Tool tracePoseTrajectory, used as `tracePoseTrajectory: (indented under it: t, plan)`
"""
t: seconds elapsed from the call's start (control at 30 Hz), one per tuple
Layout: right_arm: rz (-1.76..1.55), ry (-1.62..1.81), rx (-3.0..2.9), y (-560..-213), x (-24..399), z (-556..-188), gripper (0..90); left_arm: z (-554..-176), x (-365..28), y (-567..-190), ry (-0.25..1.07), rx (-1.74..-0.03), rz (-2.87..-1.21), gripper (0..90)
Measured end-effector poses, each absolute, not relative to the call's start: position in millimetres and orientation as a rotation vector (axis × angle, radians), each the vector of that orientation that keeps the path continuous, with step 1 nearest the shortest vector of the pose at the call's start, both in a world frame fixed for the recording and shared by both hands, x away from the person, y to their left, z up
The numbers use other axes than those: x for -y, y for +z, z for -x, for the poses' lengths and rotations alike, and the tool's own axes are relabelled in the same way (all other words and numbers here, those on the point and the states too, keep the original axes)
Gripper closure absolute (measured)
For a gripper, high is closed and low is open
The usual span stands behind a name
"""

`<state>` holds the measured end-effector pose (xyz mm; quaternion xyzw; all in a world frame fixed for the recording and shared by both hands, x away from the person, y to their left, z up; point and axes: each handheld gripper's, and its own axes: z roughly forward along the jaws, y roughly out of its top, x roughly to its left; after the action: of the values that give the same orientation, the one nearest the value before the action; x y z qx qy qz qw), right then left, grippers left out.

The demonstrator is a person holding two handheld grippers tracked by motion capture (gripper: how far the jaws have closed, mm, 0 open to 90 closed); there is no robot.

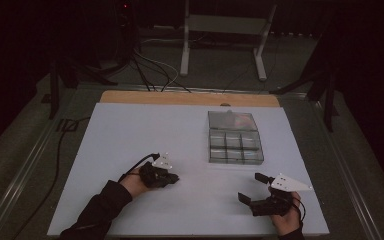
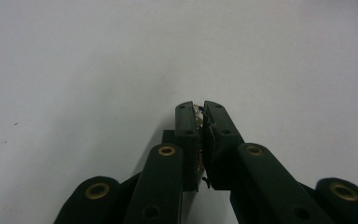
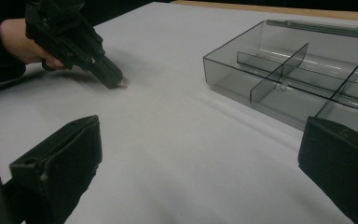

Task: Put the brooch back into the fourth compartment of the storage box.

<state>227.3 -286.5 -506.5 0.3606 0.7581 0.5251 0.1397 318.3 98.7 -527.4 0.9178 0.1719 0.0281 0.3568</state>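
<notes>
My left gripper [image 1: 174, 178] rests low over the white table sheet [image 1: 130, 135] at centre left. Its jaws are shut on a small pale piece [image 2: 197, 112] pinched at the tips; what the piece is I cannot tell. The right gripper view shows that same left gripper [image 3: 117, 82] with the pale piece [image 3: 121, 83] touching or nearly touching the sheet. My right gripper [image 1: 249, 186] stands open near the front right, nothing between its jaws. A clear smoked compartment box [image 1: 234, 137] sits beyond it, lid laid back, and its near compartments [image 3: 279, 88] look empty.
A wooden table edge [image 1: 190, 98] runs behind the white sheet. Cables [image 1: 150, 70] and a metal stand [image 1: 225, 25] lie on the dark floor past the table. Bare sheet stretches between the two grippers and left of the box.
</notes>
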Motion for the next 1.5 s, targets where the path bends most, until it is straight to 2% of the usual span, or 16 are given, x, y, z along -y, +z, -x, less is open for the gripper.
tracePoseTrajectory:
  t: [1.5]
  plan:
    - [-1.043, 1.525, -2.179, -505.7, 287.8, -226.1, 0.0, -338.3, -76.3, -504.1, 0.006, -0.449, -2.238, 87.7]
